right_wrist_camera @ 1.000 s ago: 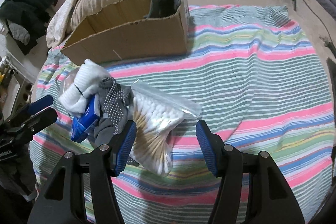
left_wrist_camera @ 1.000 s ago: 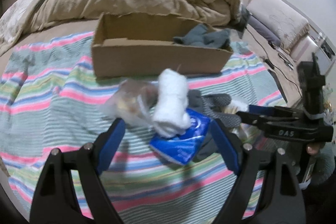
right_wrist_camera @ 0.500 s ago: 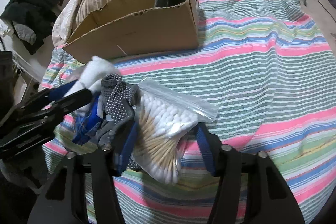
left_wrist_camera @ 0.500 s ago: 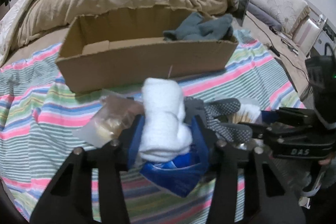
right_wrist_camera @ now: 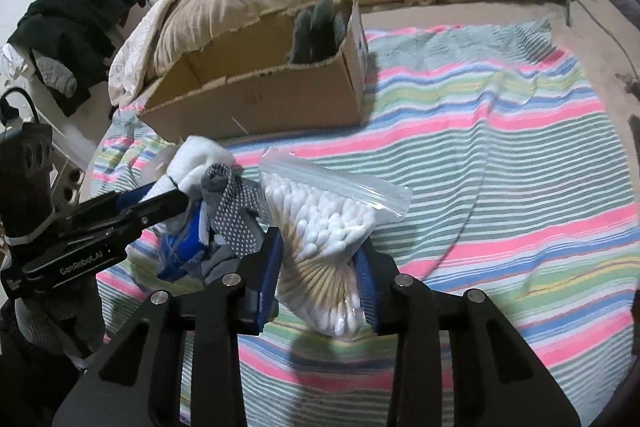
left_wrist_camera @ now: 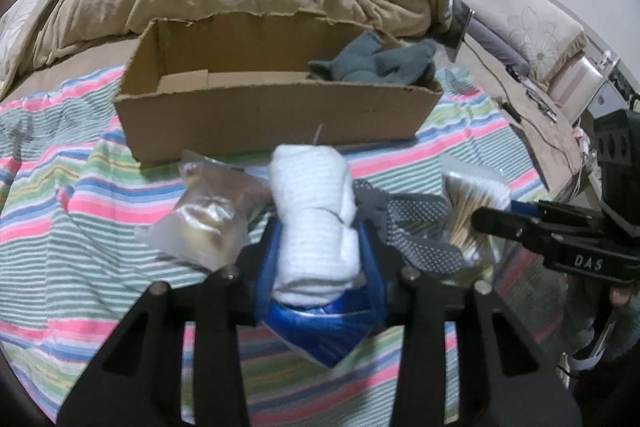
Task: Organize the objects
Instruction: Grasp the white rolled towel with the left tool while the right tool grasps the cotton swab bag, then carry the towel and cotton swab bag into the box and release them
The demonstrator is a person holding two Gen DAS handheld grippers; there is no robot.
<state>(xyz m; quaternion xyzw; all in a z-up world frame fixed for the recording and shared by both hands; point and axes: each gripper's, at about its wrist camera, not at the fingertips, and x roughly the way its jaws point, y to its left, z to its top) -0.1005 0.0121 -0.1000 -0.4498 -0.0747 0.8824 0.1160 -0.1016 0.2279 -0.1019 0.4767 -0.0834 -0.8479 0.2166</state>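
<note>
Both my grippers have just been closing: left gripper (left_wrist_camera: 320, 255) squeezes the white towel roll (left_wrist_camera: 314, 211), right gripper (right_wrist_camera: 318, 269) the swab bag (right_wrist_camera: 320, 227).
Lifting could drag the dotted glove (right_wrist_camera: 236, 219) along, or the slick bag may slip.

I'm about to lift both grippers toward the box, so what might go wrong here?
The left gripper pinches the white rolled cloth with the blue packet caught beneath; it may drag along or drop. The right gripper squeezes the slick cotton swab bag, which might slip. The dotted grey glove between them could snag.
</note>
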